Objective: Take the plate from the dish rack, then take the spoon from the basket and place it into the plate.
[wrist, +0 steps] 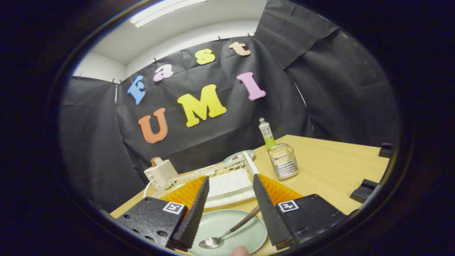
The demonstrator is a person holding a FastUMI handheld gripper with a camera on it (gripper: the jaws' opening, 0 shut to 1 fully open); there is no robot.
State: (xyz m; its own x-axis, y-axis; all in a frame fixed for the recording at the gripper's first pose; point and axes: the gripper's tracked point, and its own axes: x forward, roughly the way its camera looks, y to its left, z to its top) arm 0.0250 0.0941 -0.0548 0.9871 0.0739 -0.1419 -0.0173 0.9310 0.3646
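A pale green plate (pixel 245 233) lies on the wooden table below and between my fingers. A spoon (pixel 227 233) with a metal bowl and brown handle rests in it, its handle reaching toward the right finger. My gripper (pixel 230 182) hangs above the plate, open, with nothing between its fingers. Just beyond the fingers stands the white dish rack (pixel 227 183). A wire basket (pixel 283 160) stands to the right of the rack. A fingertip (pixel 240 251) of a person shows at the plate's near rim.
A second pale green plate (pixel 239 155) lies behind the rack. A green and white bottle (pixel 267 133) stands behind the basket. A white box (pixel 161 172) sits left of the rack. Two black blocks (pixel 366 190) lie near the table's right edge.
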